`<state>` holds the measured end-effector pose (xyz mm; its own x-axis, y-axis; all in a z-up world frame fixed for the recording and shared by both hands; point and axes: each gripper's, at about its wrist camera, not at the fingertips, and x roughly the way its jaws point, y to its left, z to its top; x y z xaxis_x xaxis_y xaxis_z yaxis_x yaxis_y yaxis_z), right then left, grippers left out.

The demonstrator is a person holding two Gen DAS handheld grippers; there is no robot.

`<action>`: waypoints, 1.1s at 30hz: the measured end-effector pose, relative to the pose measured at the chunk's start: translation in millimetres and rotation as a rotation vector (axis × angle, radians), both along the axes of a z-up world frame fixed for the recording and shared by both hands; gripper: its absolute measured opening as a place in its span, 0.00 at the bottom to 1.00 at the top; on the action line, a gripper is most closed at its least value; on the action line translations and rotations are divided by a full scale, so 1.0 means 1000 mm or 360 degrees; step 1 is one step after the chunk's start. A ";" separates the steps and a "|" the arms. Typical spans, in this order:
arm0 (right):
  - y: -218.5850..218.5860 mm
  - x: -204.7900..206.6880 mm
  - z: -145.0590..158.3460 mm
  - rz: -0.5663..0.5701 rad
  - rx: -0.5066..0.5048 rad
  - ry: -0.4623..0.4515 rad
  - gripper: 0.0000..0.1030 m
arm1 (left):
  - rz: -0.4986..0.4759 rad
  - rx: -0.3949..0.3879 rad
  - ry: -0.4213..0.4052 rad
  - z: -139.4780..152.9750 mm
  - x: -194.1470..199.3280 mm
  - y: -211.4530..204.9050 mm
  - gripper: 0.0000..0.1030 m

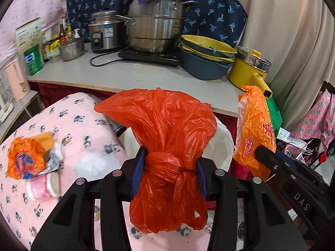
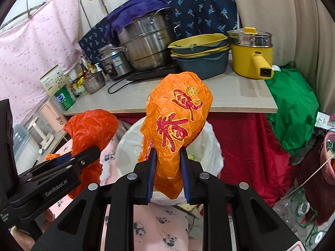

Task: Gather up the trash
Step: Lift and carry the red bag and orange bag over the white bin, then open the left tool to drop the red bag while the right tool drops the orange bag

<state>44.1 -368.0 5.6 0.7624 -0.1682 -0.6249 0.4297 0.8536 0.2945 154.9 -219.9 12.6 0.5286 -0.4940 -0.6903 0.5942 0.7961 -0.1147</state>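
Between right claw [image 2: 167, 165] pads, orange wrapper [image 2: 178, 121] (red characters); left claw [image 1: 170, 173] grips red bag [image 1: 165, 146].

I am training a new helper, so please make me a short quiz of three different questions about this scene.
1. True or false: the left gripper is shut on the knotted red plastic bag.
2. What does the right gripper hold? A) a steel pot B) the orange printed wrapper C) nothing
3. Fill in: more trash lies on the pink ____-print cloth.

Key: 1 true; 2 B; 3 panda.
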 end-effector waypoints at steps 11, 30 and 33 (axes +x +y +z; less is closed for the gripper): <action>-0.031 -0.004 -0.014 -0.0104 0.0031 0.0026 0.20 | -0.0106 0.0036 0.0076 -0.026 0.016 -0.051 0.43; -0.022 0.037 -0.026 0.0013 0.0015 0.0089 0.21 | 0.0171 0.0008 0.0019 -0.021 0.037 -0.007 0.65; -0.015 0.054 -0.031 0.0057 0.0009 0.0129 0.22 | 0.0237 0.0007 0.0014 -0.021 0.041 0.005 0.65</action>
<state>98.0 -383.3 -25.1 0.7147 -0.1379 -0.6857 0.4215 0.8673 0.2649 196.0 -215.2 -8.1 0.5897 -0.4077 -0.6972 0.4686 0.8758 -0.1159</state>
